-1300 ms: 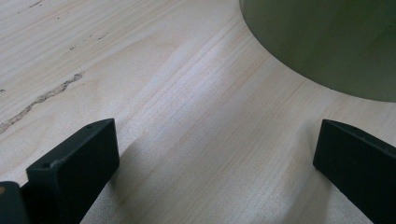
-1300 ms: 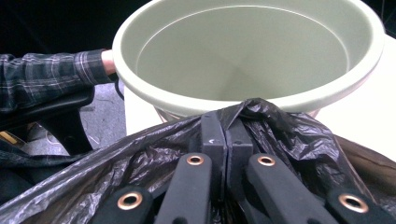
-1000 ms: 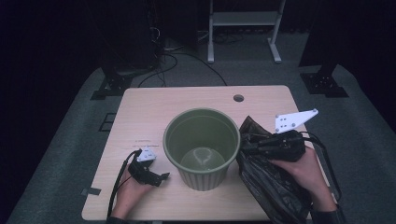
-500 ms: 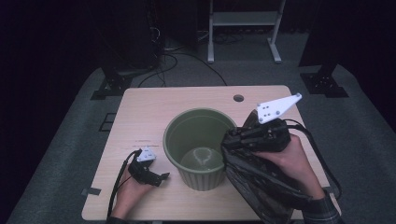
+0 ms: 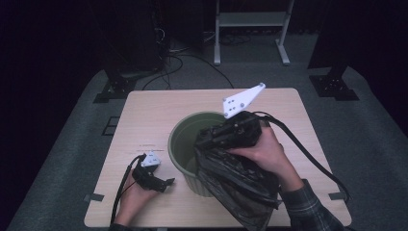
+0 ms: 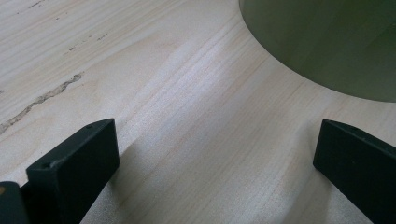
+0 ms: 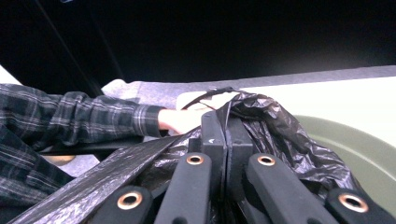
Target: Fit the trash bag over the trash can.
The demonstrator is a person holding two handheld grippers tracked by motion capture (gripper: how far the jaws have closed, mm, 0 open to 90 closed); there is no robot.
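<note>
Fingers first: the right gripper (image 7: 219,140) has its two black jaws pressed tight together, pinching a fold of the crinkly, glossy black plastic trash bag (image 5: 238,185), with film bunched up on both sides of the pads (image 7: 212,135). That bag hangs from the pinch and drapes over the 4 o'clock edge of the round, matte olive-green plastic bin (image 5: 185,142), which sits about mid-table. Over at the bin's 8 o'clock, the left gripper (image 5: 156,180) rests low on the pale, fine-grained wooden table (image 5: 144,115), jaws spread wide with only bare wood between them, and the bin's smooth curved wall sits just past the tips at their 1 o'clock. No readable labels or writing anywhere that I can make out.
</note>
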